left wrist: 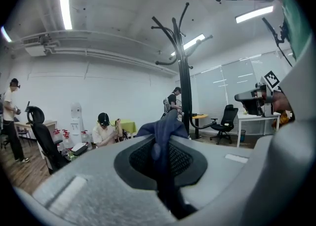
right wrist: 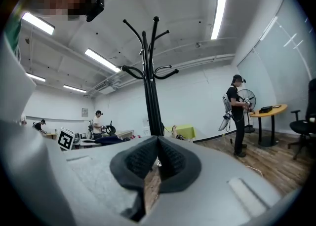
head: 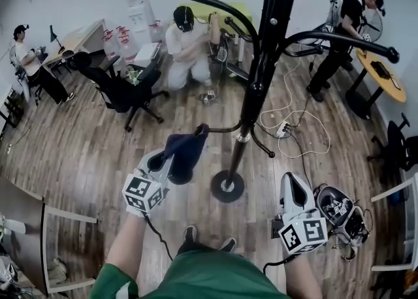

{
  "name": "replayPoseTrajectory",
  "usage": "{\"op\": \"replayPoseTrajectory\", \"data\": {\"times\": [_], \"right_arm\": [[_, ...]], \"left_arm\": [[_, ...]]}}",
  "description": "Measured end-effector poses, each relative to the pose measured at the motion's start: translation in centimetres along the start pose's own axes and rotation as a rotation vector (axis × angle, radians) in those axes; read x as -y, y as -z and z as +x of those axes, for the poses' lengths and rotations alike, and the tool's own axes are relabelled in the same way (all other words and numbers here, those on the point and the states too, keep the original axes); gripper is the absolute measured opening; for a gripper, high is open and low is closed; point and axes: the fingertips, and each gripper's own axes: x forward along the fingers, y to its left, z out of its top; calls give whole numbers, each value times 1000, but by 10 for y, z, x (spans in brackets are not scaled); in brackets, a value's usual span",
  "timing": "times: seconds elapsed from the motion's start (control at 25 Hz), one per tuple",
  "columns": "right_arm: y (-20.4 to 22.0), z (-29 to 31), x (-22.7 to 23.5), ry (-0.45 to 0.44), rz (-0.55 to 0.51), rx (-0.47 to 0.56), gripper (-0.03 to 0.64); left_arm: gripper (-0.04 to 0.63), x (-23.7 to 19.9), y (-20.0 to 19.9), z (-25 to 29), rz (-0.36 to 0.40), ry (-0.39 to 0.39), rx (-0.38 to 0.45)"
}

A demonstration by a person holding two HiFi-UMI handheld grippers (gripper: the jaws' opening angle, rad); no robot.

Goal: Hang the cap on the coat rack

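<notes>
Navy cloth: the cap [head: 186, 152] is clamped in the left gripper's [head: 171, 162] fingers, close to the rack's [head: 261, 62] low hook [head: 225, 130]; the right gripper's [head: 294, 185] fingers are together, empty. The cap's opening should probably pass over the hook tip before release. Open floor [head: 78, 154] lies leftward; upper arms [head: 346, 38] overhang, and cables [head: 297, 131] lie right of the pole.

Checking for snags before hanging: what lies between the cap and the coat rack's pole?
In the head view, only the rack's low curved hook reaches from the pole toward the cap. Nothing else is there, just wood floor beneath.
</notes>
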Motion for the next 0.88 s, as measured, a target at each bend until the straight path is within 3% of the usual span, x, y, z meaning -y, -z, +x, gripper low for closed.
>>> {"op": "replayPoseTrajectory", "data": {"times": [0.2,0.88], "right_arm": [[4,5,4,73,-6,-6,3],[25,42,-54,276,-24,-27,3]], "left_arm": [[26,-17,20,22,18,30,-27],[26,-25,65,84,-7,363,-26]]}}
